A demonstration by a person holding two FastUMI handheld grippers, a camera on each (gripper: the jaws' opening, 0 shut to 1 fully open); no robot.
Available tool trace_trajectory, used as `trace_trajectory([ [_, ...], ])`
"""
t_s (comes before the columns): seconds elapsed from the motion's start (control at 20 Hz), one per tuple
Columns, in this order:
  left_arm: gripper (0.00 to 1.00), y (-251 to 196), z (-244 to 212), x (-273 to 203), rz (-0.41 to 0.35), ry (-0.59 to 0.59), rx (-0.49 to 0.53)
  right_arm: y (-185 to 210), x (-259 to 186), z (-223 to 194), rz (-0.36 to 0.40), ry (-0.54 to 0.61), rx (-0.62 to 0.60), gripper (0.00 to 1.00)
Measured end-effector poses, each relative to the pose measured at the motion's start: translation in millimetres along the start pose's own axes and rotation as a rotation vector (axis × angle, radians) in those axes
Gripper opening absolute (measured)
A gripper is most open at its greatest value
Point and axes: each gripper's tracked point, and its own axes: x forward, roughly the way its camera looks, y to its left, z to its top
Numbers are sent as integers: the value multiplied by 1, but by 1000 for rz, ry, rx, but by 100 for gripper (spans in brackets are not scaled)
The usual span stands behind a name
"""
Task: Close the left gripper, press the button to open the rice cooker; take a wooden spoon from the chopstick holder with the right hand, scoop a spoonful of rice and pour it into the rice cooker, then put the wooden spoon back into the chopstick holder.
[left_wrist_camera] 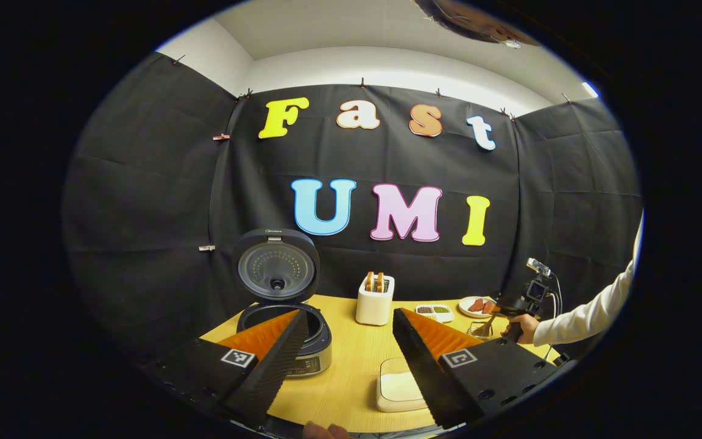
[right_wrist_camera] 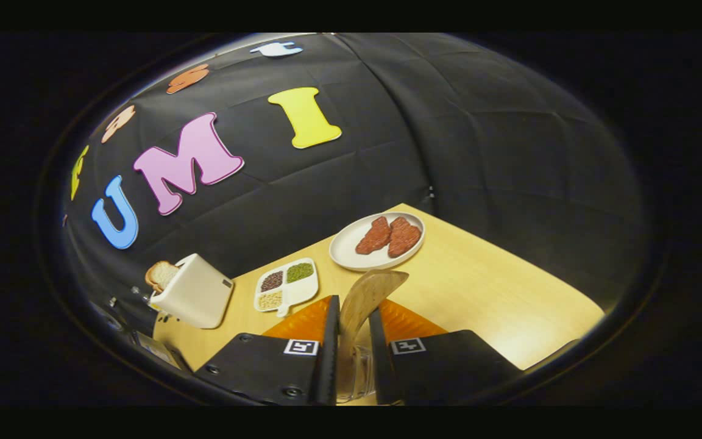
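Left gripper [left_wrist_camera: 345, 347]: fingers spread wide, holding nothing, positioned above the near edge of the table [left_wrist_camera: 351, 378].

Rice cooker [left_wrist_camera: 287, 332]: at the left of the table in the left gripper view, lid [left_wrist_camera: 276, 266] raised upright, inner pot exposed. Its lower front is partly covered by the left finger.

Right gripper [right_wrist_camera: 351, 332]: fingers narrowed onto the wooden spoon [right_wrist_camera: 368, 296], one finger pressing each side of the handle. The spoon bowl points up and forward beyond the fingertips. A clear glass holder [right_wrist_camera: 354, 372] stands directly below, between the fingers; whether the spoon's lower end is inside it cannot be told.

In the left gripper view, the right gripper [left_wrist_camera: 518, 308] appears at the far right of the table, held by a hand [left_wrist_camera: 524, 328] in a white sleeve [left_wrist_camera: 588, 314].

Other items on the table:
- White toaster [left_wrist_camera: 375, 299] with bread in its slots, at the back centre.
- Divided dish [right_wrist_camera: 286, 285] of grains and beans, between the toaster and the plate.
- White plate [right_wrist_camera: 351, 247] carrying two pieces of red meat [right_wrist_camera: 389, 236], near the back right.
- White flat box [left_wrist_camera: 397, 385] near the front edge, between the left gripper's fingers.
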Motion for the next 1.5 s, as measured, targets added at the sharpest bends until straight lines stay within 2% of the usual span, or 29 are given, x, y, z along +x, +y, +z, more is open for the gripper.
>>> trace_trajectory([
  [0.1,95,-2,-4,-2,-3,18,11,5,0,-2,13,34,62,18],
  [0.2,95,-3,-1,-5,-3,14,11,8,0,0,28,36,58,22],
  [0.3,95,-3,-1,-8,-2,13,15,16,-3,0,54,37,39,13],
  [0.55,95,4,0,-9,8,10,-8,34,-27,32,111,-6,24,13],
  [0.6,95,5,0,-9,7,9,-10,41,-39,41,133,-15,8,8],
  [0.65,95,5,-1,-9,4,7,-12,47,-50,51,153,-37,-10,8],
  [0.7,95,7,-1,-9,4,5,-14,56,-67,57,176,-39,-31,13],
  [0.8,95,12,1,-8,5,-6,-24,91,-110,65,264,-48,-79,13],
  [0.85,95,13,3,-7,4,-11,-36,113,-138,62,320,-44,-103,8],
  [0.9,95,15,2,-8,3,-15,-48,135,-165,52,379,-27,-141,17],
  [0.95,95,18,3,-8,3,-16,-56,154,-190,37,428,-8,-187,12],
  [1.05,95,22,1,-10,1,-17,-73,184,-232,-2,500,10,-295,12],
  [1.1,95,26,2,-11,2,-20,-81,195,-244,-23,522,19,-347,12],
  [1.15,95,31,4,-13,4,-23,-88,203,-253,-46,534,44,-380,7],
  [1.3,95,44,9,-21,14,-35,-98,215,-255,-112,553,104,-486,8],
  [1.4,95,50,7,-27,18,-29,-106,209,-240,-141,533,105,-596,7],
  [1.5,95,58,7,-34,22,-22,-107,199,-223,-166,509,124,-653,7],
])
